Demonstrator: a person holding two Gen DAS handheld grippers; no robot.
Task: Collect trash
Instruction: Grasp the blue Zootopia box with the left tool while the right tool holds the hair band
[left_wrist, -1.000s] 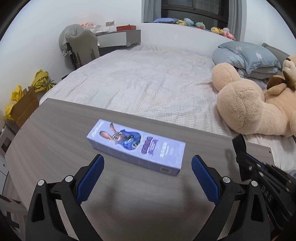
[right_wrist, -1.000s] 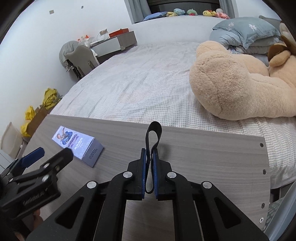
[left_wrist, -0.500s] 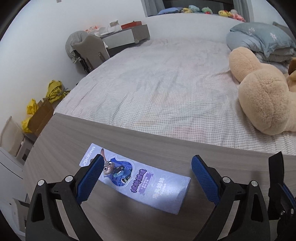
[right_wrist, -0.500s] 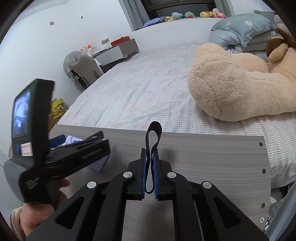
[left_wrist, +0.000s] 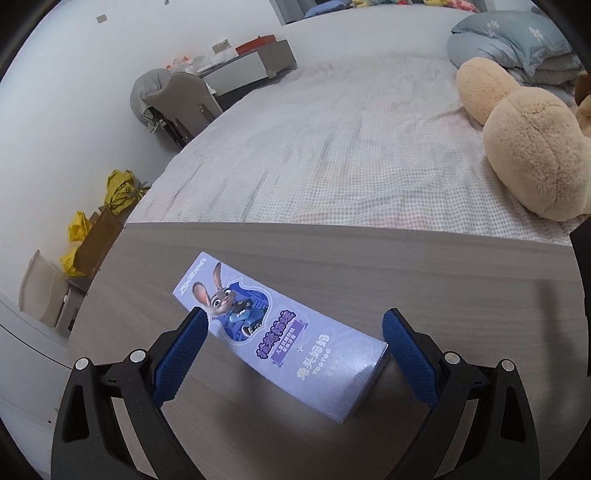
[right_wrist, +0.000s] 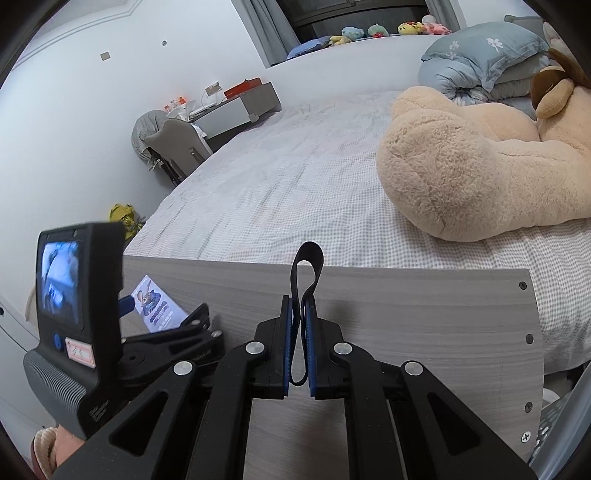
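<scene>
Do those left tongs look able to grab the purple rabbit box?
Probably yes: the left tongs stand open astride the purple box on the table, nothing between.

- The left claw (left_wrist: 291, 354) pointed forward and steeply down, its jaws spread wide apart.
- Its blue pads (left_wrist: 177, 354) stood clear on either side, pressing on nothing.
- From the right wrist view the left claw (right_wrist: 127, 304) sat low at the left, only one blue fingertip showing past its boxy camera body.
- A hand (right_wrist: 68, 448) gripped that unit from below, a ribbed sleeve cuff at the wrist.
- The right claw (right_wrist: 298, 347) pointed forward and down, jaws closed tight.
- Its blue pads (right_wrist: 286, 343) pinched a thin black strap loop (right_wrist: 306, 273) that stood up between them.
</scene>
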